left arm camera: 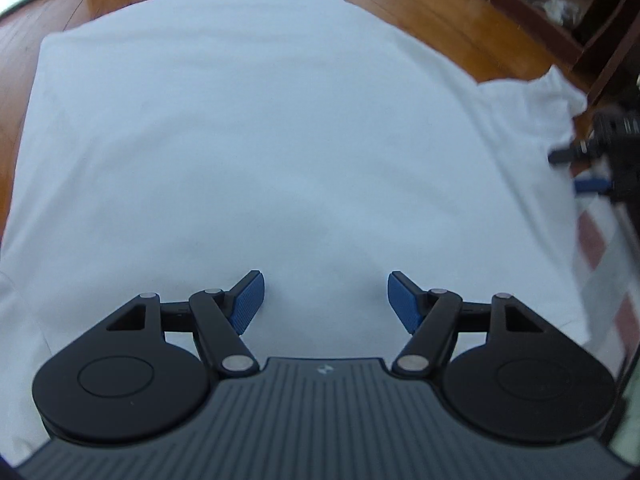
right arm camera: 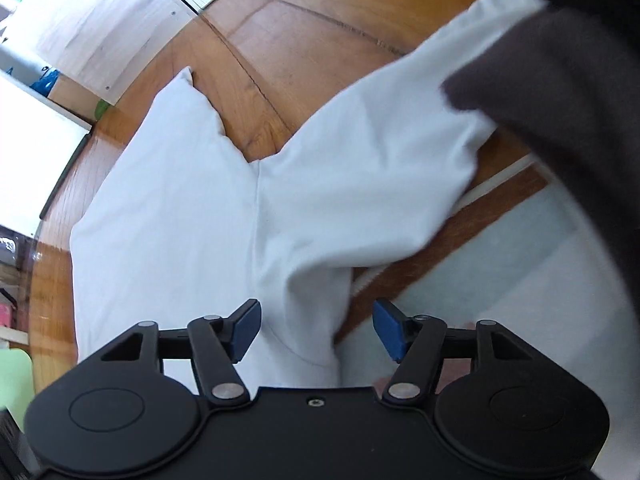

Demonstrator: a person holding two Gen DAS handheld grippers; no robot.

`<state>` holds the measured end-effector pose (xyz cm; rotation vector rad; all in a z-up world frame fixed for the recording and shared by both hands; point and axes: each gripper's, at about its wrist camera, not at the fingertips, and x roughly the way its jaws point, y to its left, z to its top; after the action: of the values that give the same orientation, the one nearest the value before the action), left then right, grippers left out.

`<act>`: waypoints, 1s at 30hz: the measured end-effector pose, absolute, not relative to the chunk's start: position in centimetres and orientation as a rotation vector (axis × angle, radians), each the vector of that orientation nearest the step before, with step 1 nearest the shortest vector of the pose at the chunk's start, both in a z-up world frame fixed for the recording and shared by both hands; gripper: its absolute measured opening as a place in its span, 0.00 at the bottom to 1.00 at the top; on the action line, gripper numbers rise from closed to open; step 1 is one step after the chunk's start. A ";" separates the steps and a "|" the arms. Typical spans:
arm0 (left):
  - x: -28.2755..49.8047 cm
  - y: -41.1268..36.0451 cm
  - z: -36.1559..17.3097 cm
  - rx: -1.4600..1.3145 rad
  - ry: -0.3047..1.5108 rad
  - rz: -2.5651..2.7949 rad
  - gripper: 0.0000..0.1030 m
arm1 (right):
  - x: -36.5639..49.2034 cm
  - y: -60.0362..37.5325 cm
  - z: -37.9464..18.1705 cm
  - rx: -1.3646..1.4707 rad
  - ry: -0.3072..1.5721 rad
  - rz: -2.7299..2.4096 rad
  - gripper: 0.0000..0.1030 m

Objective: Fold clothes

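Note:
A white T-shirt (left arm camera: 260,140) lies spread flat on a wooden table (left arm camera: 420,4). My left gripper (left arm camera: 326,300) hovers open over the shirt's near part, holding nothing. One sleeve (left arm camera: 532,108) sticks out at the right. My right gripper (right arm camera: 316,330) is open and empty over the shirt's edge near the sleeve (right arm camera: 380,160) and the table's side. It also shows, blurred, at the right edge of the left wrist view (left arm camera: 584,168). The shirt body (right arm camera: 168,220) stretches away to the left in the right wrist view.
The table's edge (right arm camera: 440,240) runs diagonally under the sleeve, with a pale checked floor (right arm camera: 500,280) beyond. A dark blurred sleeve of the person (right arm camera: 560,100) covers the upper right. Dark shelving (left arm camera: 580,8) stands past the table's far right.

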<state>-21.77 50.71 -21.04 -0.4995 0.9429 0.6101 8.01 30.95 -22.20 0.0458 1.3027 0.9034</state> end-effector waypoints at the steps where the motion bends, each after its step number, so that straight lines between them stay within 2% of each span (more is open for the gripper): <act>1: -21.8 50.6 -21.1 -0.480 0.948 0.615 0.65 | 7.9 31.4 -22.2 0.058 1.275 0.904 0.65; 2: -22.0 50.6 -21.1 -0.473 0.960 0.627 0.65 | 7.8 31.9 -22.2 0.048 1.245 0.908 0.43; 3: -22.2 50.6 -21.0 -0.467 0.972 0.640 0.65 | 7.7 32.5 -21.9 0.002 1.215 0.903 0.14; 4: -22.4 50.6 -21.0 -0.460 0.984 0.652 0.68 | 7.5 33.0 -21.7 -0.051 1.177 0.891 0.03; 8: -24.2 51.4 -20.7 -0.485 1.039 0.732 0.70 | 7.2 32.6 -20.8 -0.267 0.983 0.826 0.01; 10: -25.4 52.1 -20.7 -0.502 1.056 0.761 0.76 | 7.5 32.3 -21.7 -0.332 0.946 0.804 0.05; 11: -26.0 52.5 -20.7 -0.517 1.059 0.779 0.79 | 7.7 32.1 -21.9 -0.338 0.938 0.780 0.10; 15: -28.8 53.4 -19.7 -0.550 1.067 0.877 0.74 | 7.9 30.9 -21.6 -0.376 0.913 0.670 0.08; 18: -32.0 53.7 -17.5 -0.546 1.011 0.929 0.74 | 6.9 28.6 -20.1 -0.284 0.959 0.758 0.15; 20: -34.9 54.1 -16.3 -0.628 0.960 0.956 0.74 | 6.1 27.1 -19.4 -0.177 1.039 0.866 0.32; 21: -36.4 54.3 -15.9 -0.682 0.932 0.963 0.75 | 5.6 26.6 -19.4 -0.117 1.097 0.933 0.51; 22: -37.9 54.4 -15.8 -0.746 0.904 0.962 0.75 | 5.2 26.2 -19.7 -0.073 1.152 0.990 0.60; 25: -42.1 54.1 -16.6 -0.932 0.846 0.959 0.75 | 3.7 25.8 -21.0 0.003 1.312 1.129 0.60; 30: -46.9 53.3 -18.4 -1.117 0.790 1.039 0.75 | 0.5 26.6 -23.1 -0.133 1.413 1.204 0.61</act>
<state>-46.93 53.31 -18.44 -1.1167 0.7902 1.0394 0.53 26.56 -23.05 -0.1334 1.4132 1.2039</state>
